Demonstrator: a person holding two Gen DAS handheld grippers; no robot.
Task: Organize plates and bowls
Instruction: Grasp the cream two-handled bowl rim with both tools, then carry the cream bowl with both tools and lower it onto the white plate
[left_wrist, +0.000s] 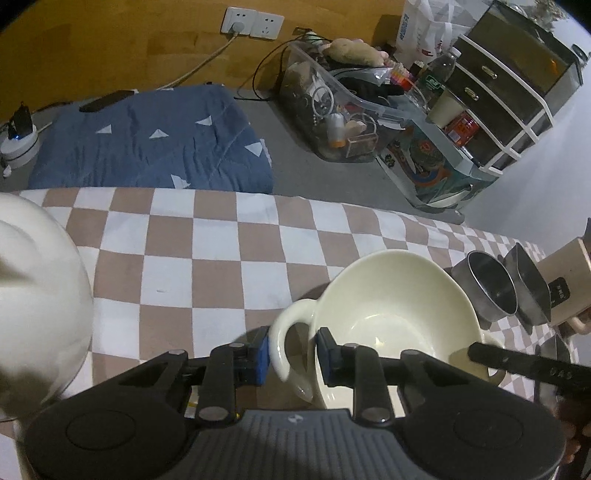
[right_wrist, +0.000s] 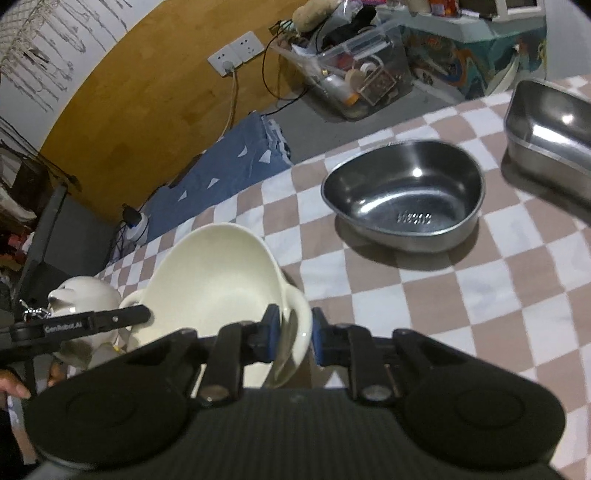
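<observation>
A cream bowl (left_wrist: 388, 295) with two loop handles sits on the brown-and-white checked cloth (left_wrist: 184, 258). My left gripper (left_wrist: 291, 347) is shut on the bowl's left handle (left_wrist: 280, 332); one pad is outside the loop, the other just inside the rim. In the right wrist view, the same bowl (right_wrist: 214, 266) has its right handle (right_wrist: 297, 314) pinched by my right gripper (right_wrist: 295, 325). Each view shows a black finger of the other gripper at the bowl's far handle. A round steel bowl (right_wrist: 402, 199) stands empty beyond it on the cloth.
A white teapot (left_wrist: 37, 295) stands close on the bowl's left. A rectangular steel container (right_wrist: 550, 125) sits at the far right. On the floor past the table edge lie a folded blue quilt (left_wrist: 147, 140) and a clear bin of clutter (left_wrist: 332, 110).
</observation>
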